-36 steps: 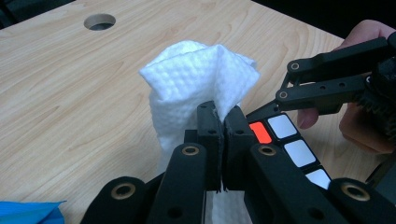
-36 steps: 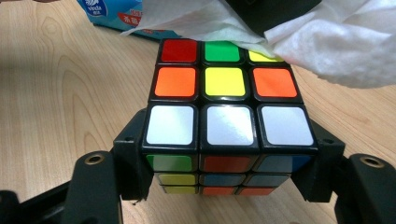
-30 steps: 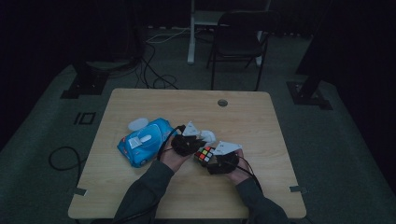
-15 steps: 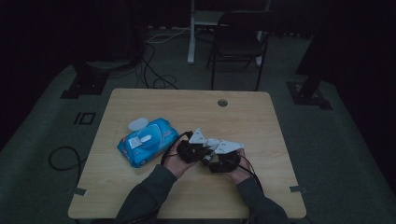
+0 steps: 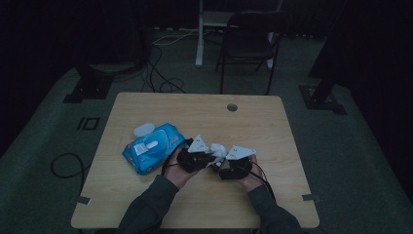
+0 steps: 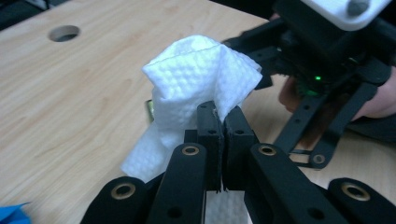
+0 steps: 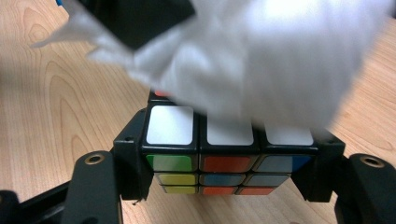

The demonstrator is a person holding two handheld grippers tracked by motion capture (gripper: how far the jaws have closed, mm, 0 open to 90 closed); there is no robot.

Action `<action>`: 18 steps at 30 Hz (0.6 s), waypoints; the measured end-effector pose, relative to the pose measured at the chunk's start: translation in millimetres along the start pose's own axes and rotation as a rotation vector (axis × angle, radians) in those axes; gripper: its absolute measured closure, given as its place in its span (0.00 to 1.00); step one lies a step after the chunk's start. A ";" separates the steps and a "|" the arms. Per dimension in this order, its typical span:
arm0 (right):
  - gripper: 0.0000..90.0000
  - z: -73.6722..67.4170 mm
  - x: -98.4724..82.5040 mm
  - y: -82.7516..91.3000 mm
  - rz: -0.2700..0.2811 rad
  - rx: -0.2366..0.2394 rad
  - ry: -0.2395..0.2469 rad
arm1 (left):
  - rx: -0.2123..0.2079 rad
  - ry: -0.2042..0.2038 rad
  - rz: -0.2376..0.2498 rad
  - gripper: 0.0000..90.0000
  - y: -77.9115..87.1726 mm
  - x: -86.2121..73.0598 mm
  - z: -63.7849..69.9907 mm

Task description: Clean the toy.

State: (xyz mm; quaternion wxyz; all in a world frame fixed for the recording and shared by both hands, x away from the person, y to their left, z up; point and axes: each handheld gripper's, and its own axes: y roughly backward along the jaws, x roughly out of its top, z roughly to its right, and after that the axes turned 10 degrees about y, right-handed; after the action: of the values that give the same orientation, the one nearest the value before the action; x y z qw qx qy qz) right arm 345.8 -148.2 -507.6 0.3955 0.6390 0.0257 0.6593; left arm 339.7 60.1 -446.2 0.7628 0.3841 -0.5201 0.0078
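Wooden table [image 5: 146,204] under a cube [image 7: 205,154], white face up, clamped in right jaws; left jaws pinch an upright wipe [image 6: 196,74].

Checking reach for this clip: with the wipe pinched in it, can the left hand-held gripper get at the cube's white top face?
Probably yes. The left hand-held gripper is shut on the white wipe, which already lies over the cube held by the right hand-held gripper. Nothing stands between them.
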 end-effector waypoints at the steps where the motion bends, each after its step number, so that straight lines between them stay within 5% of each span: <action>1: 0.39 0.3 0.0 0.5 0.002 -0.001 -0.002 | 0.006 0.003 0.005 0.98 1.6 -0.3 -2.1; 7: 0.39 -1.6 1.9 4.8 0.010 -0.010 0.017 | 0.040 0.044 0.022 0.98 7.2 -2.1 -14.6; 18: 0.39 -6.4 5.8 6.0 0.012 -0.017 0.044 | 0.025 0.072 0.007 0.98 2.1 -6.0 -23.2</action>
State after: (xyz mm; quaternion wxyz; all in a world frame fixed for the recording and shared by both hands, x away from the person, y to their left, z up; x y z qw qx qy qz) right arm 338.0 -146.0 -500.7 0.3962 0.6211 0.0251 0.6757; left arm 354.4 77.6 -453.6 0.7761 0.3912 -0.4936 0.0309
